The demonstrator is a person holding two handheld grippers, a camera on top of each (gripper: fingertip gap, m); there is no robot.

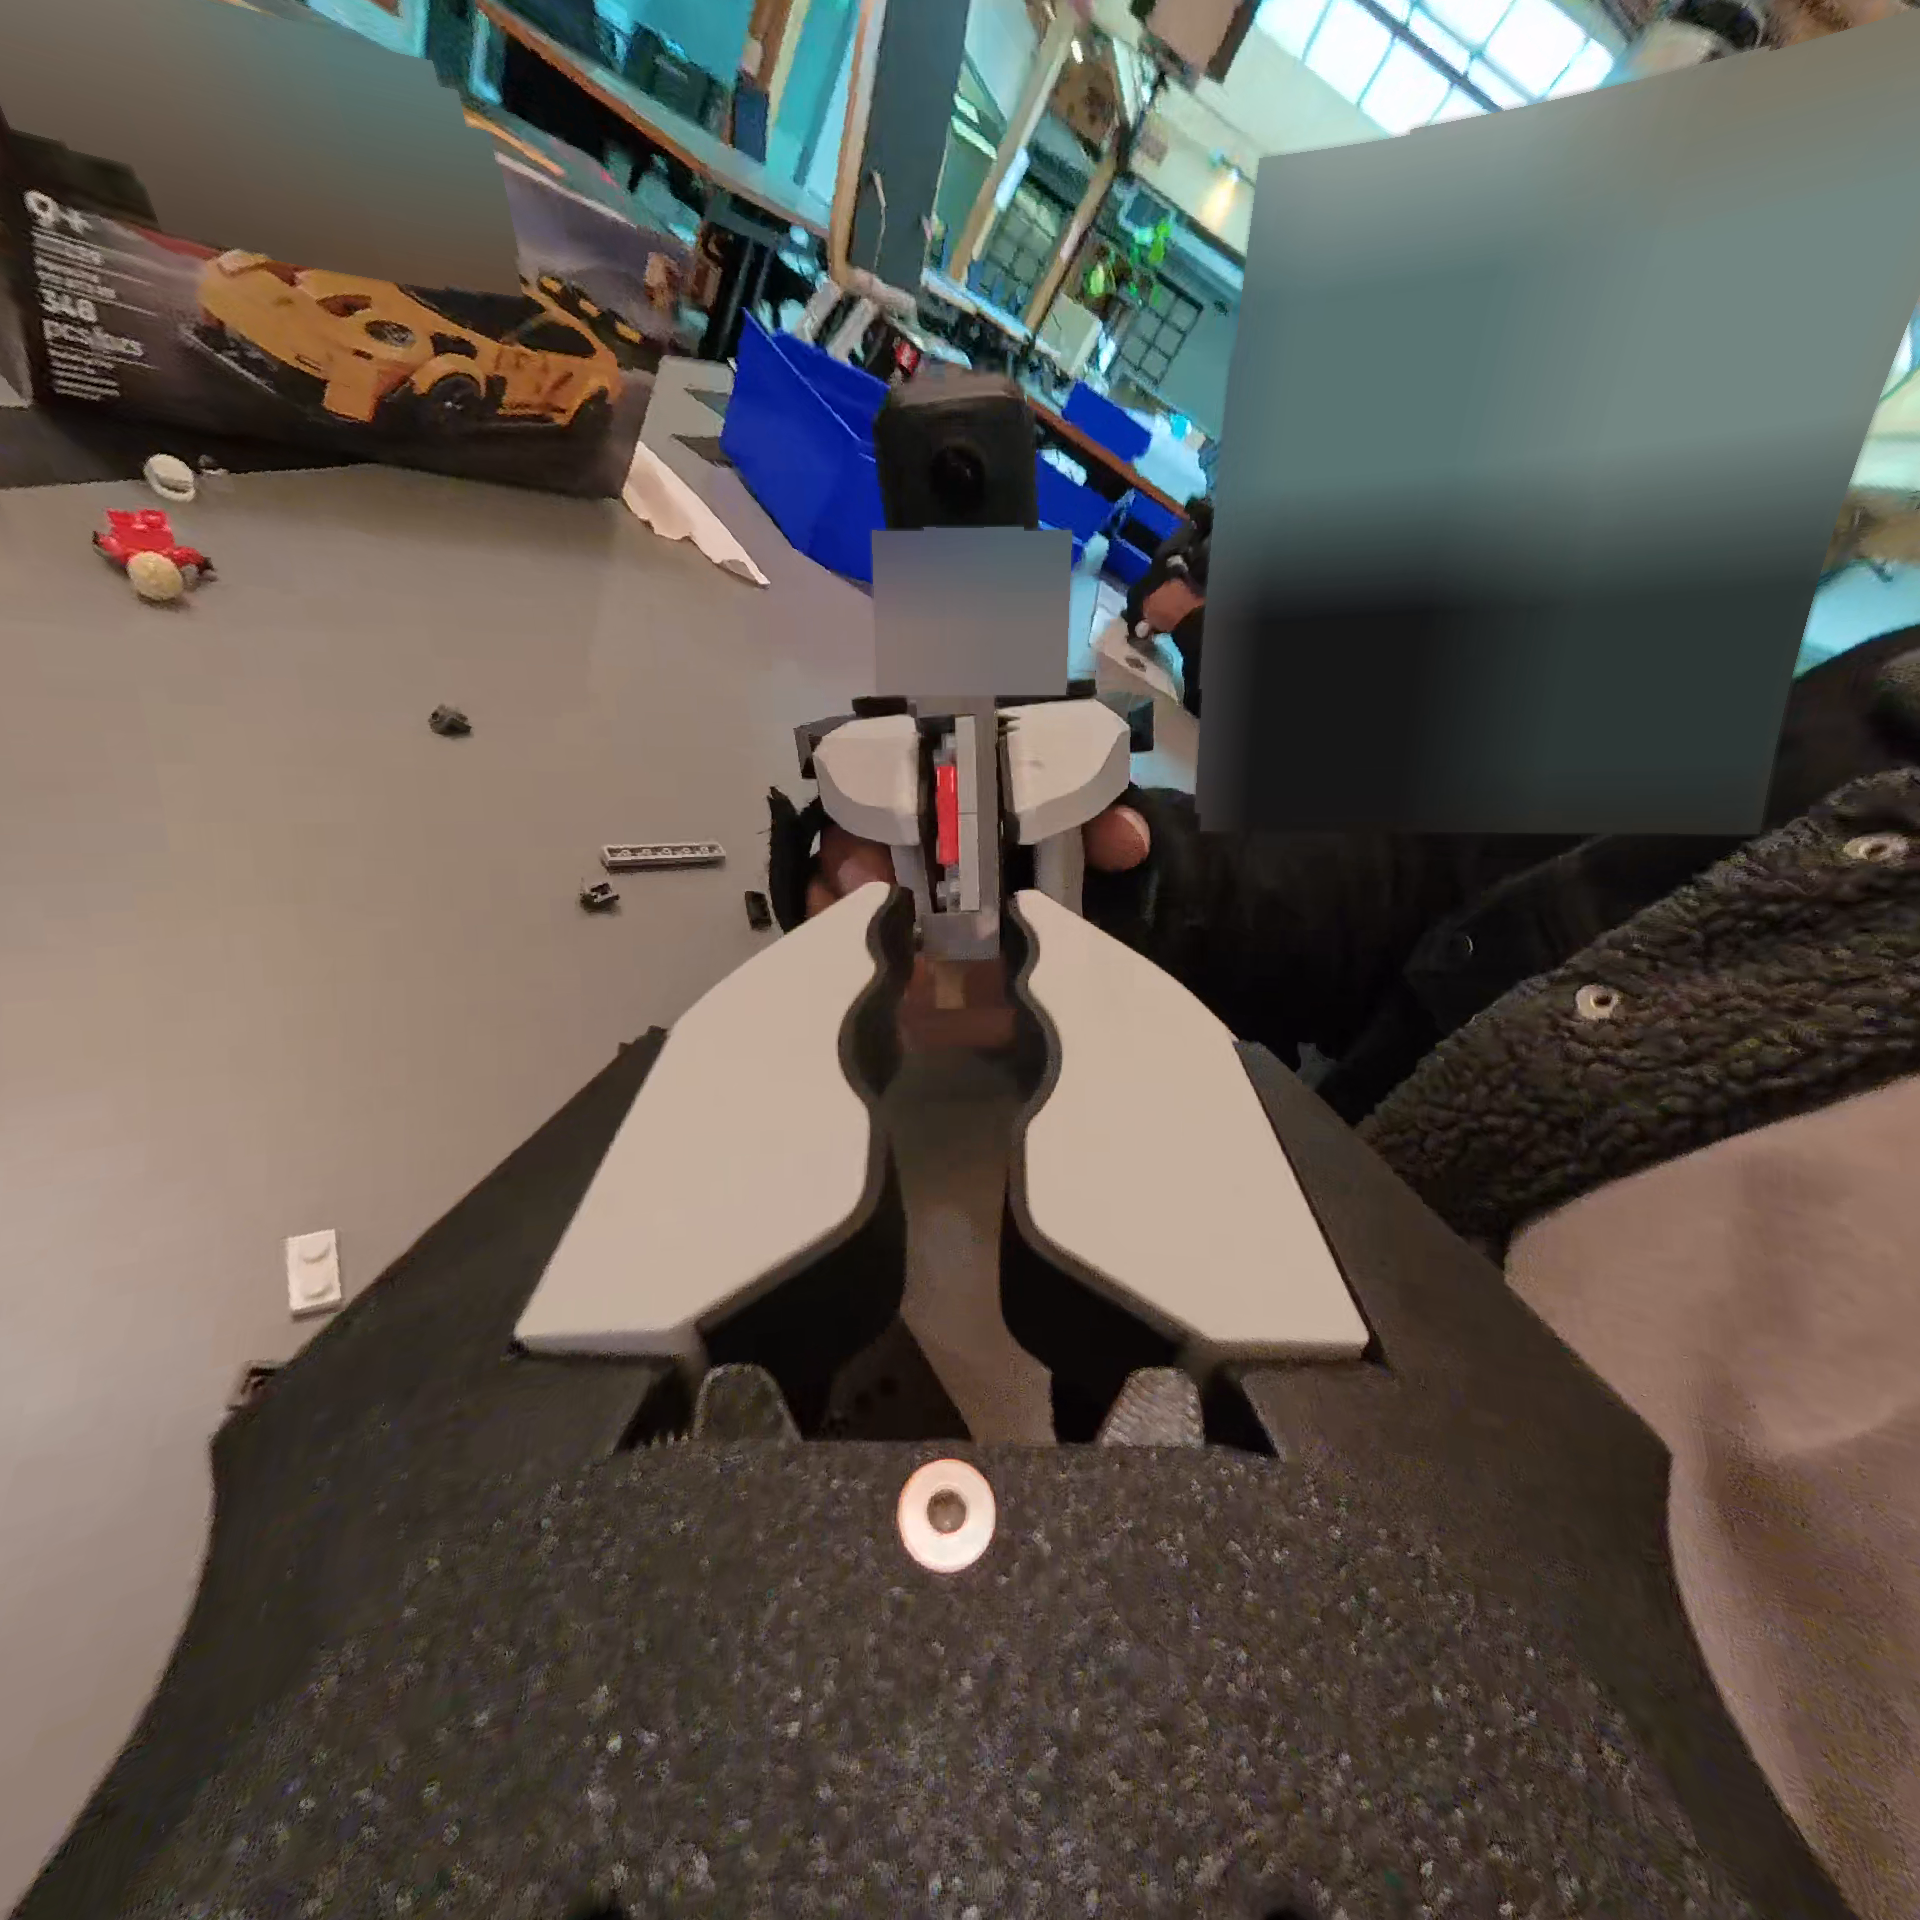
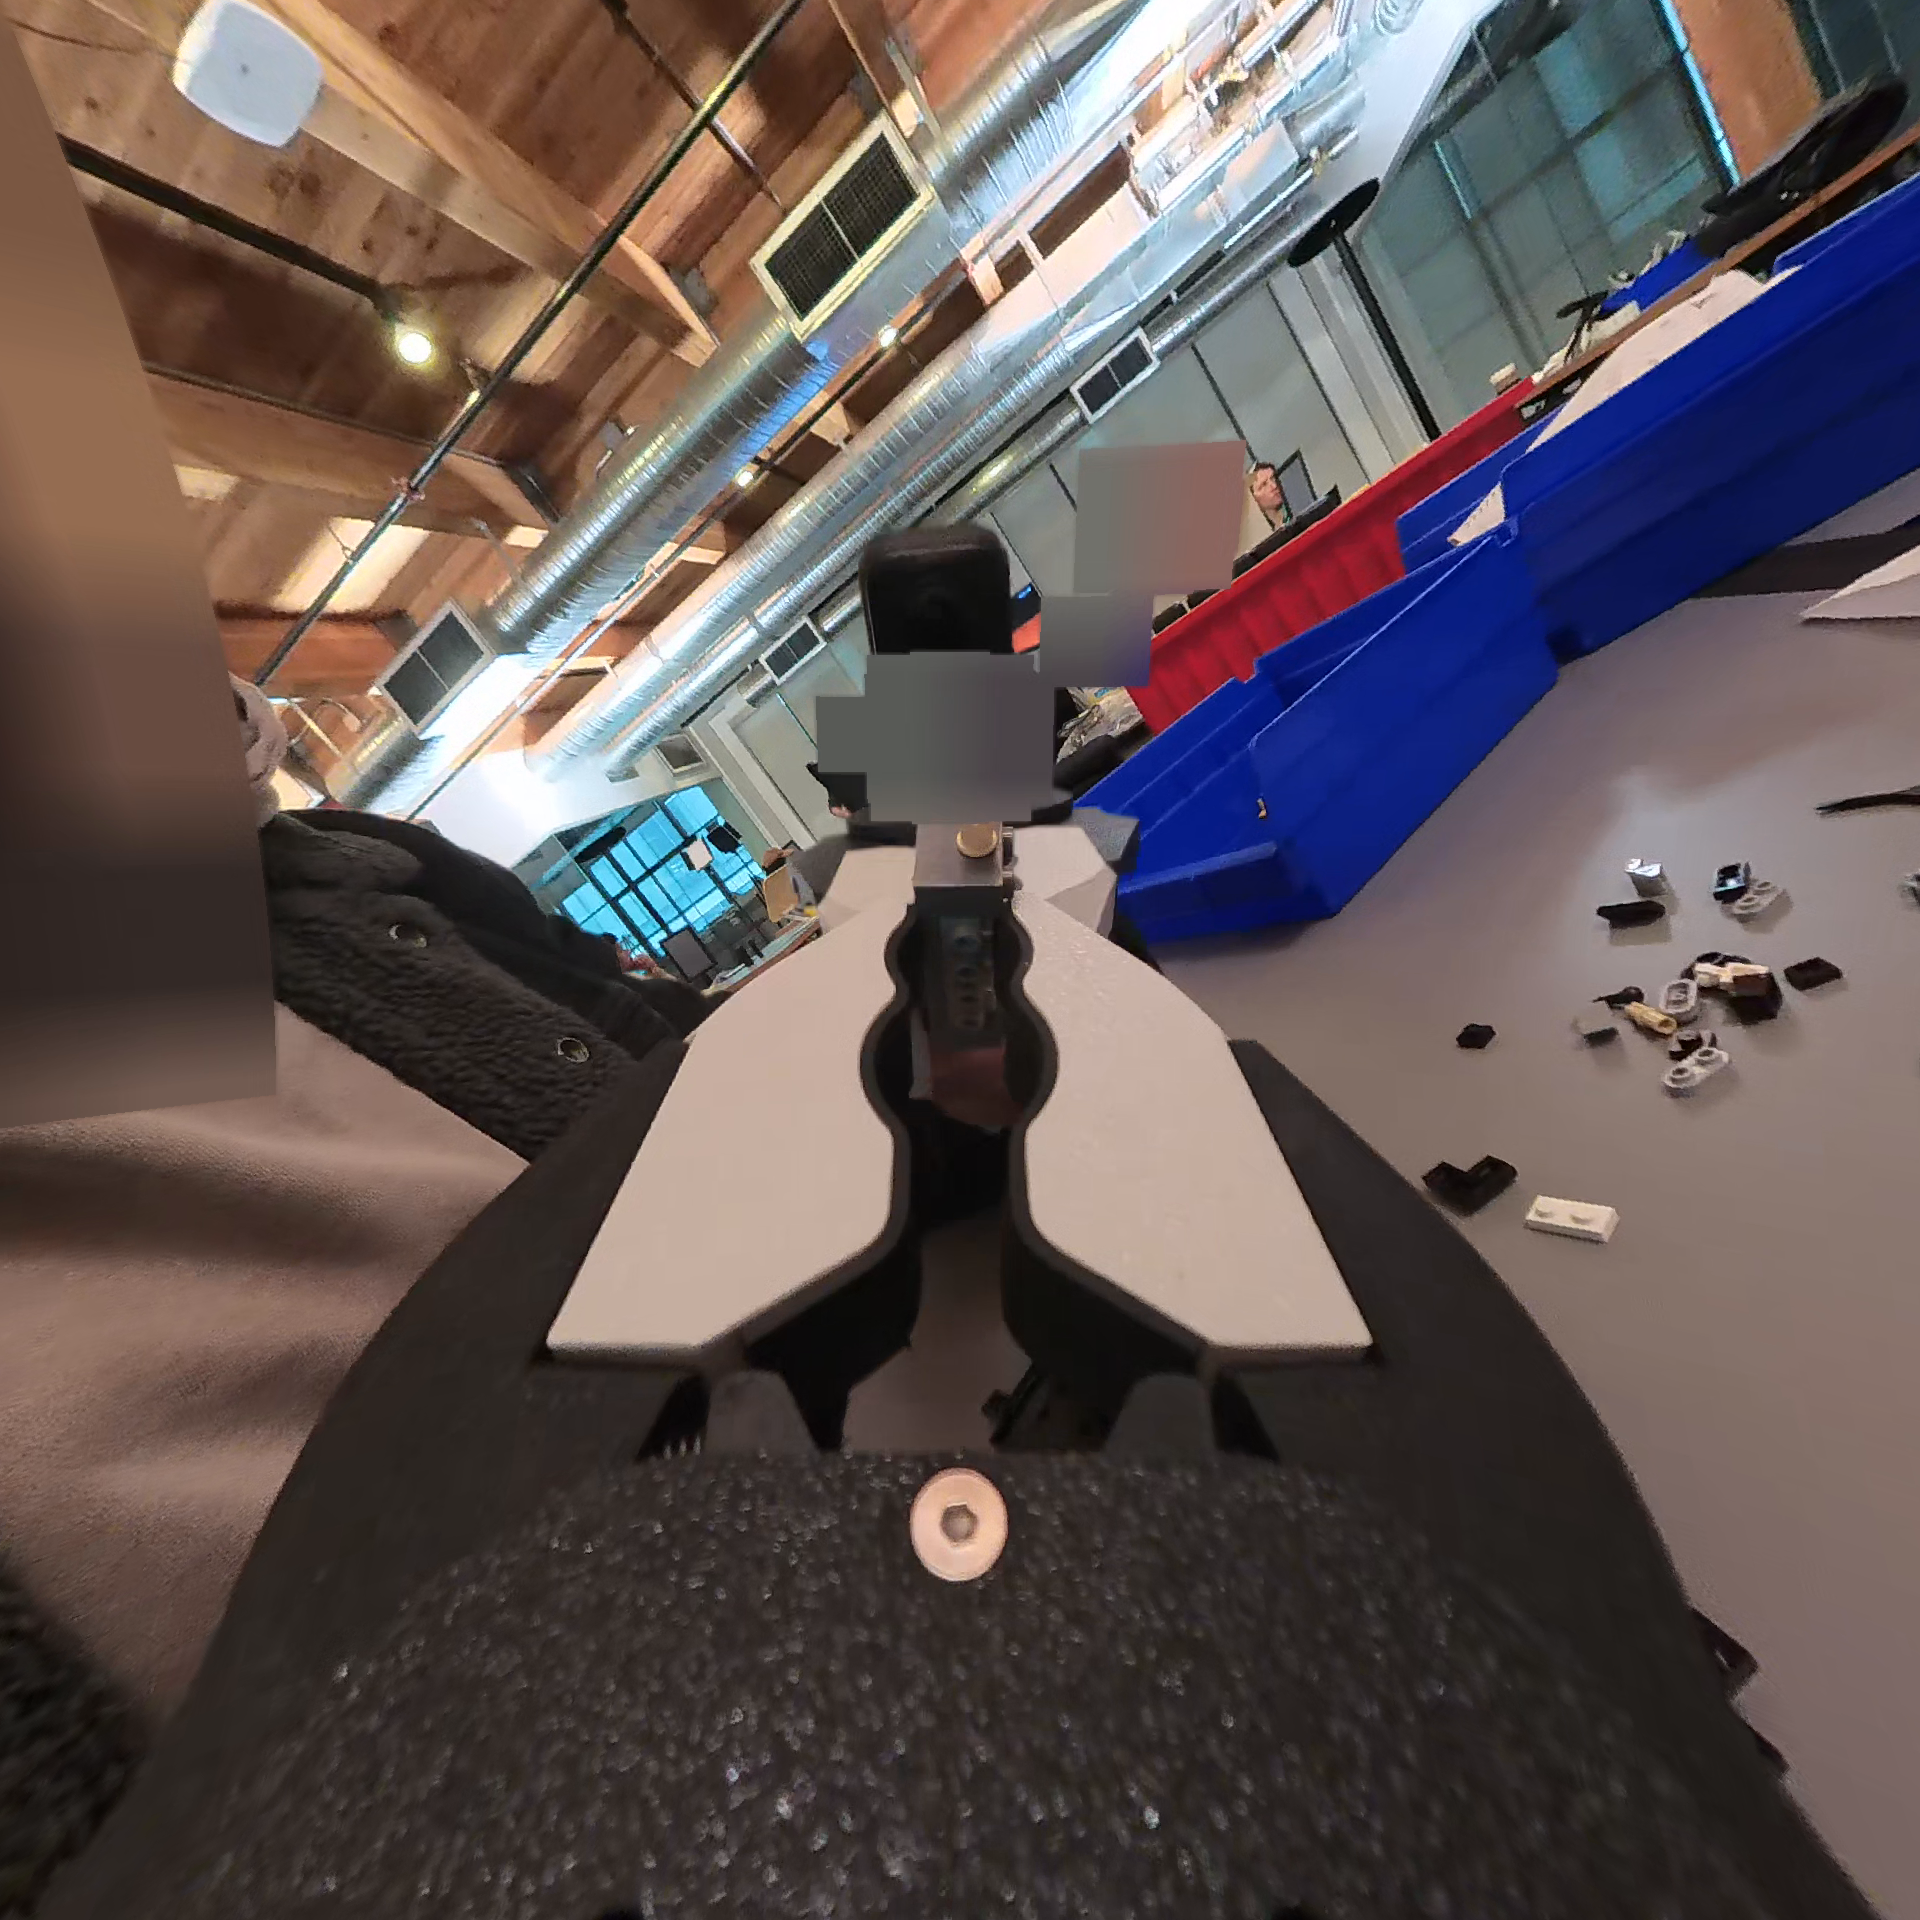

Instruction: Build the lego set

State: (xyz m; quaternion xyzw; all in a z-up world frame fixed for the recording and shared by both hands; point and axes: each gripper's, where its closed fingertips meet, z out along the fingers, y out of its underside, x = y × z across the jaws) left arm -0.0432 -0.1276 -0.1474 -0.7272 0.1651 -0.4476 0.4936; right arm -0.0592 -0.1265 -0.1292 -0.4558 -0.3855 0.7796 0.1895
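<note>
The two grippers faced each other above the grey table (image 1: 312, 987), tip to tip, with a small lego assembly (image 1: 951, 831) held between them.

Left gripper (image 1: 951, 920): the jaws were drawn nearly together, leaving only a narrow gap at the tips. The grey lower end of the assembly sat in that gap, pinched between the two fingertips (image 1: 852, 914). The assembly was a narrow grey stack with a red piece along its middle (seen edge-on in the left wrist view).

Right gripper (image 2: 956, 935): the jaws were likewise almost closed, and the same assembly (image 2: 961, 977) was clamped between the tips, here showing a grey face with round holes. In the left wrist view this gripper appeared at 12 o'clock, directly beyond the assembly (image 1: 971, 769).

Loose parts on the table, left wrist view:
- a grey plate (image 1: 663, 854) at 10 o'clock from the left gripper's tips;
- a white plate (image 1: 313, 1271) at 8 o'clock;
- a red sub-build (image 1: 151, 545) farther off at 10 o'clock, near the set's box (image 1: 343, 364).

Right wrist view: a scatter of small pieces (image 2: 1704, 997) lay at 3 o'clock from the tips, a white plate (image 2: 1572, 1216) at 4 o'clock, and blue bins (image 2: 1455, 727) at 2 o'clock.
</note>
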